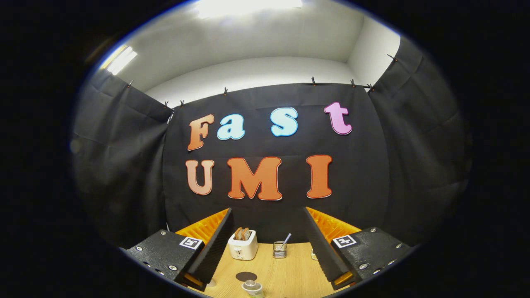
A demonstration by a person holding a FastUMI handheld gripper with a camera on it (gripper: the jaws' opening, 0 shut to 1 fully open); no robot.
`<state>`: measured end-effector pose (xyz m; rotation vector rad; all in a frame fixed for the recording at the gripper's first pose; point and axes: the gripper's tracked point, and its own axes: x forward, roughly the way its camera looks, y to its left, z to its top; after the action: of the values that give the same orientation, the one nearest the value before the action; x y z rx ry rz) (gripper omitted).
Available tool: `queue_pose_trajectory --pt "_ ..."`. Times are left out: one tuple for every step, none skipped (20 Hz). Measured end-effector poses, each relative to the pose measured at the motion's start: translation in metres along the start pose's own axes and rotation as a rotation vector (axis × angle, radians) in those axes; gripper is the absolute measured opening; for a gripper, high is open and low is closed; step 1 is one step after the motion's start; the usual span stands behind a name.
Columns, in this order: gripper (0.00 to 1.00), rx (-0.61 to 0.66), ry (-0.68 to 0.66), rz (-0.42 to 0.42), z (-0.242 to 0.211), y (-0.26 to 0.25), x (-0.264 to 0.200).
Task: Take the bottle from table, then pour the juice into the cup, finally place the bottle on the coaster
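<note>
Gripper [271, 244] fingers spread wide, open lane of bare table [290, 273] btwn them, bottle [252, 287] low in the gap, dark coaster [246, 276] just beyond, toaster [243, 245] & glass cup w/ straw [280, 249] blocking far end by the cloth wall

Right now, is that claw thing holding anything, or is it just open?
Gripper: open, holding nothing. Its fingers stand wide apart above the table; the bottle sits between them, untouched.

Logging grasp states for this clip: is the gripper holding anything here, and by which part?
Nothing is held. The gripper is open, fingers spread apart above the table, with the bottle below them, untouched.
</note>
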<state>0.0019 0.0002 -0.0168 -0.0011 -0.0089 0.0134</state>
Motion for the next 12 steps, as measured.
queue_pose_trajectory --pt "0.98 -0.002 -0.001 0.015 -0.002 0.004 -0.001" --pt "0.99 0.0 -0.002 0.028 -0.005 0.007 -0.002" --pt "0.98 0.003 -0.001 0.033 -0.009 0.008 -0.003" --pt "0.99 0.003 0.001 0.036 -0.014 0.009 -0.003" --pt "0.99 0.0 0.006 0.038 -0.019 0.01 -0.002" --pt "0.98 -0.002 0.011 0.039 -0.025 0.01 -0.003" --pt "0.98 -0.002 0.012 0.047 -0.03 0.012 -0.003" --pt "0.99 -0.007 0.007 0.06 -0.035 0.016 -0.003" --pt "0.99 -0.008 -0.008 0.063 -0.04 0.014 -0.001" --pt "0.98 -0.008 -0.015 0.062 -0.046 0.012 0.001" --pt "0.98 -0.006 -0.011 0.062 -0.058 0.011 0.002" --pt "0.98 -0.005 -0.003 0.067 -0.069 0.012 0.002"
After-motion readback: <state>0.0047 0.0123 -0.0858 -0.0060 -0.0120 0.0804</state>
